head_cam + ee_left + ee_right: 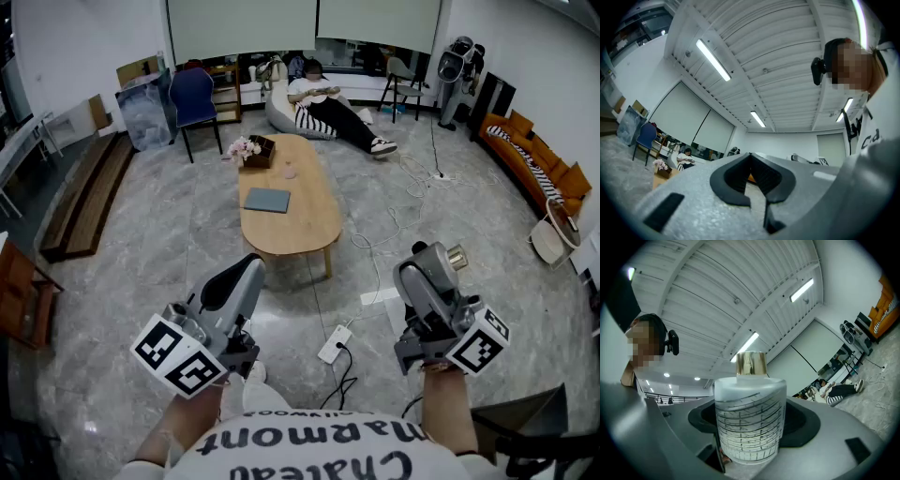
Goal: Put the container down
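A frosted glass container (749, 420) with dark line markings and a gold cap (751, 363) stands upright between the jaws of my right gripper (750, 427), which is shut on it. In the head view the right gripper (429, 267) is held up at the lower right, over the floor, and the container's gold cap (457, 255) shows beside its tip. My left gripper (249, 270) hangs at the lower left, also over the floor. In its own view the left gripper (752, 174) has its dark pads together with nothing between them.
An oval wooden table (305, 230) stands ahead with a grey flat pad (267, 200) and a flower box (253, 150) on it. A white power strip (335, 345) and cables lie on the marble floor. A person (323, 105) lounges at the back; an orange sofa (536, 159) lines the right wall.
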`<state>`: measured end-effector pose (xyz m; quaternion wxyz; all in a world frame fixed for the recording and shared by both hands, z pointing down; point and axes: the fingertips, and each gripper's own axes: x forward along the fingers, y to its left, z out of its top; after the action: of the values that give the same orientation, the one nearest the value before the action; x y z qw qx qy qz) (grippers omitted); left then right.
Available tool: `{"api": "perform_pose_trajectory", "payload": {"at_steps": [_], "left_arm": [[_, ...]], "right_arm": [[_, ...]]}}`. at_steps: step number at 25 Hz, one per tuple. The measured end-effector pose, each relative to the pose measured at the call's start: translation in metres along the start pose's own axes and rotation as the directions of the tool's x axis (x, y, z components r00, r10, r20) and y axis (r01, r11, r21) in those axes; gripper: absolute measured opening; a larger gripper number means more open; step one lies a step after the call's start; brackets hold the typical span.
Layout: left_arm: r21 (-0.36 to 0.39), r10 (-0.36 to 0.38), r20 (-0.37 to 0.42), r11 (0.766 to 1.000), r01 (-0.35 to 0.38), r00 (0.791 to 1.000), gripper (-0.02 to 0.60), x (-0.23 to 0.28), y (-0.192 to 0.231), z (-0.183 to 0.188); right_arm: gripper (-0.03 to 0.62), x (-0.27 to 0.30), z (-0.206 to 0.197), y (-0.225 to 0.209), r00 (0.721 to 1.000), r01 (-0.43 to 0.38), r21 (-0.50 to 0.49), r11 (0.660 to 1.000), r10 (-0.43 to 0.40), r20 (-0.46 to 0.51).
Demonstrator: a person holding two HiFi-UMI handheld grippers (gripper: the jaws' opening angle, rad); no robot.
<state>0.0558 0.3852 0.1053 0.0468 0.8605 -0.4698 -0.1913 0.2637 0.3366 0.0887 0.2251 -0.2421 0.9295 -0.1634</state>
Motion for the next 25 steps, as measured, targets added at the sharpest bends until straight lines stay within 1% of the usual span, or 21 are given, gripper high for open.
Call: {"api": "perform_pose_trajectory", "payload": {"at_steps": [5, 7, 11, 15, 19, 25], "left_arm": [[-0.003, 0.002, 0.011, 1.000, -0.002, 1.000, 0.014, 0.000, 0.004, 0.001], [-0.008, 0.000, 0.019, 1.000, 0.000, 1.000, 0.014, 0.001, 0.014, 0.003], [-0.016, -0.011, 0.033, 1.000, 0.012, 0.999, 0.014, 0.008, 0.069, 0.023], [-0.004, -0.017, 0.052, 1.000, 0.018, 0.998, 0.014, 0.015, 0.122, 0.048], [0.014, -0.014, 0.077, 1.000, 0.013, 0.997, 0.014, 0.018, 0.177, 0.075], [0.018, 0.005, 0.061, 1.000, -0.006, 0.998, 0.014, 0.014, 0.252, 0.098]], "right_arm": [[0.345, -0.001, 0.000, -0.005, 1.000, 0.015, -0.010, 1.000, -0.015, -0.004], [0.345, 0.006, -0.002, -0.009, 1.000, 0.024, -0.017, 1.000, -0.024, -0.003], [0.345, 0.062, -0.010, -0.017, 1.000, 0.029, -0.027, 0.999, -0.029, -0.010], [0.345, 0.112, -0.013, -0.027, 0.999, 0.035, -0.016, 0.999, -0.035, 0.011], [0.345, 0.167, -0.014, -0.029, 0.999, 0.020, -0.063, 0.998, -0.018, 0.038], [0.345, 0.240, -0.038, -0.041, 0.999, 0.009, -0.073, 0.997, -0.006, 0.041]]}}
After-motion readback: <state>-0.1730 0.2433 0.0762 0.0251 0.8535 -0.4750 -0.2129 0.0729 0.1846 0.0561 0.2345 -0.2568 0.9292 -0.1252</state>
